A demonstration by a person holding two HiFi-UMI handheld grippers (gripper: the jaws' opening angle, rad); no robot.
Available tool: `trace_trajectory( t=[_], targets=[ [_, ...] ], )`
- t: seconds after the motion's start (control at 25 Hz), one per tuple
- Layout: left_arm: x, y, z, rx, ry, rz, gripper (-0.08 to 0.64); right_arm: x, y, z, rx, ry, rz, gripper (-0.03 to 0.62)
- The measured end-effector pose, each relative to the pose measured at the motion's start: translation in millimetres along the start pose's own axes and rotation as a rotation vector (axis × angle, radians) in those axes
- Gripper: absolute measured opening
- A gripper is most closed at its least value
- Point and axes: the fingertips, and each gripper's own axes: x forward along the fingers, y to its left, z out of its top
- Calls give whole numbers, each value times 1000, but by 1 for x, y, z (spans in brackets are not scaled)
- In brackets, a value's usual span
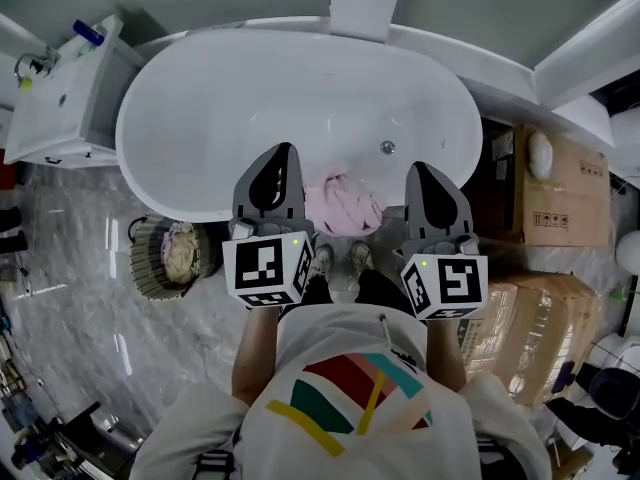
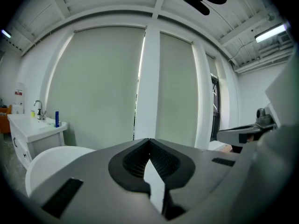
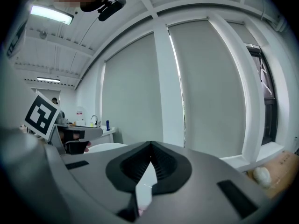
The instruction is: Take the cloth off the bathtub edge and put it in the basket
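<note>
My 2 tools: left gripper (image 1: 283, 150) and right gripper (image 1: 418, 168) both clamped closed, empty. Pink cloth (image 1: 345, 206) on bathtub edge (image 1: 215, 208) between them, basket (image 1: 138, 258) left.

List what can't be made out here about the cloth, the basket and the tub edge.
- Cloth: in the head view its left side runs behind the left gripper. Both gripper views aim above it, at the window wall.
- Basket: in the head view its pale contents are too small to name.
- Bathtub: in the head view the near rim is partly covered by the cloth and the right gripper.
</note>
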Motion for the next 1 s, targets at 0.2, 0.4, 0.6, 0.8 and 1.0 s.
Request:
trace_trajectory(
  t=[0.2,0.4,0.6,0.8,1.0],
  targets=[
    [13,0,-18,11,12,-4,18,15,-5,-2,-41,-6,44,11],
    [59,24,-47,59,-20,24,18,60,-7,-33,-69,-26,72,11],
    [78,44,-126,40,42,17,18,94,11,-98,-56,35,112,11],
    [86,51,-212,22,126,27,18,115,19,-165,-46,65,141,11],
    [78,48,-290,-16,228,43,18,115,22,-222,-30,121,154,11]
  ],
)
